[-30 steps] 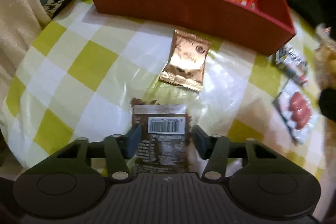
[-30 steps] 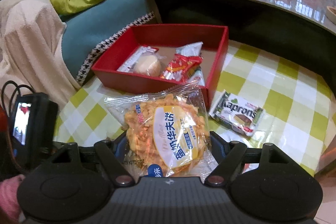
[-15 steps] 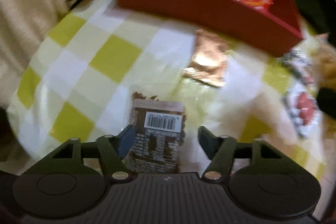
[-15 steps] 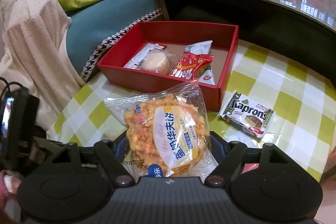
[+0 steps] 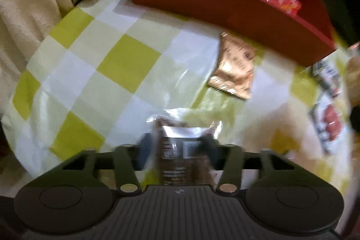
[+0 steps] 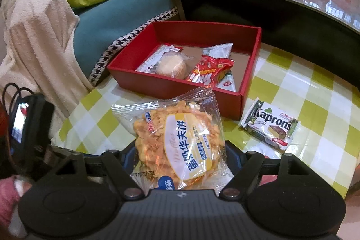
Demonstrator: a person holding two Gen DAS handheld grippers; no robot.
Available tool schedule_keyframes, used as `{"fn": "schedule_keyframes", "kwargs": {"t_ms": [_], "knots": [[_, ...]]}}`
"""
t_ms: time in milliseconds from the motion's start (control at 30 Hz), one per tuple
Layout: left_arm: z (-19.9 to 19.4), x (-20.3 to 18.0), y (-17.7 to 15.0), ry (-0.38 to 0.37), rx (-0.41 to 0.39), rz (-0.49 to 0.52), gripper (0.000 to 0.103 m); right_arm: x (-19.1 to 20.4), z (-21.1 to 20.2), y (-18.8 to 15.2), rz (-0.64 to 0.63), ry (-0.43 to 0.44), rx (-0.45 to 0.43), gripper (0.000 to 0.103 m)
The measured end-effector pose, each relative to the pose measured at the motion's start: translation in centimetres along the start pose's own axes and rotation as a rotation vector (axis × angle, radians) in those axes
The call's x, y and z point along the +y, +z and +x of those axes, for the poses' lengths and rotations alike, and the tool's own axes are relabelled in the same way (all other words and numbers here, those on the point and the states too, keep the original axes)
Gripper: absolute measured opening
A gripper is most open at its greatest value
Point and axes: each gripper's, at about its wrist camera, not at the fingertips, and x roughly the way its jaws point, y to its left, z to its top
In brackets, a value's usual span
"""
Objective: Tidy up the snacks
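Half the left view is motion blur, so the label on the brown packet (image 5: 182,150) is unreadable; left gripper (image 5: 180,146) has just closed on it. Right gripper (image 6: 180,150) clamps a clear cracker bag (image 6: 177,138) low in frame, "Kaprons" wafer (image 6: 271,125) lying right of the red box (image 6: 171,84).

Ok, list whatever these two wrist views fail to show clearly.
- Left wrist view: motion blur makes the print on the brown packet in the left gripper unreadable.
- Left wrist view: the red-pictured packet is smeared near the right edge.
- Right wrist view: the flaky-pastry packet in the right gripper hides the cloth behind it.
- Right wrist view: the red box wall hides its near floor.
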Motion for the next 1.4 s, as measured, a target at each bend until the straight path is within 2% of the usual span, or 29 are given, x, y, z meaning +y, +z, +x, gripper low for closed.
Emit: {"fn": "schedule_keyframes", "kwargs": {"t_ms": [33, 100, 167, 267, 367, 467, 567, 700, 767, 833, 933, 1033, 1133, 1400], "knots": [[-0.4, 0.1, 0.2, -0.03, -0.002, -0.01, 0.035, 0.0, 0.0, 0.0, 0.001, 0.001, 0.001, 0.084], [-0.8, 0.0, 0.4, -0.047, -0.007, -0.01, 0.033, -0.1, 0.1, -0.1, 0.006, 0.001, 0.003, 0.084], [-0.7, -0.8, 0.2, -0.045, -0.012, 0.033, 0.034, -0.2, 0.2, -0.1, 0.011, 0.001, 0.004, 0.084], [0.2, -1.9, -0.2, -0.087, 0.03, 0.05, 0.035, -0.2, 0.0, -0.1, 0.01, 0.002, -0.003, 0.084], [0.0, -2.6, -0.9, -0.114, 0.032, 0.085, 0.035, -0.3, -0.2, -0.1, 0.016, 0.002, -0.007, 0.084], [-0.3, -2.9, -0.9, -0.2, 0.046, 0.088, 0.035, -0.5, -0.4, 0.1, 0.026, 0.001, -0.01, 0.084], [-0.2, -3.6, -1.5, -0.242, 0.058, 0.114, 0.035, -0.8, -0.5, 0.0, 0.033, -0.005, -0.008, 0.084], [0.3, -4.3, -2.0, -0.206, 0.065, 0.165, 0.036, -0.9, -0.4, -0.3, 0.031, -0.014, 0.004, 0.084], [0.1, -4.2, -1.9, -0.201, 0.065, 0.159, 0.038, -0.8, -0.3, -0.3, 0.027, -0.016, 0.005, 0.084], [-0.5, -3.8, -1.4, -0.19, 0.032, 0.149, 0.049, -0.8, -0.2, -0.3, 0.026, -0.018, 0.007, 0.084], [-2.0, -3.0, -0.1, -0.203, -0.023, 0.118, 0.055, -0.8, -0.1, 0.0, 0.032, -0.022, 0.004, 0.084], [-2.4, -3.2, 2.2, -0.133, -0.072, 0.103, 0.062, -1.1, 0.2, 0.3, 0.045, -0.023, 0.003, 0.084], [-1.5, -4.2, 4.8, -0.114, -0.081, 0.103, 0.074, -1.7, 0.6, 0.9, 0.065, -0.025, 0.002, 0.084], [3.0, -6.5, 7.8, -0.057, -0.039, 0.138, 0.072, -3.5, 2.0, 2.9, 0.113, -0.044, 0.004, 0.084]]}}
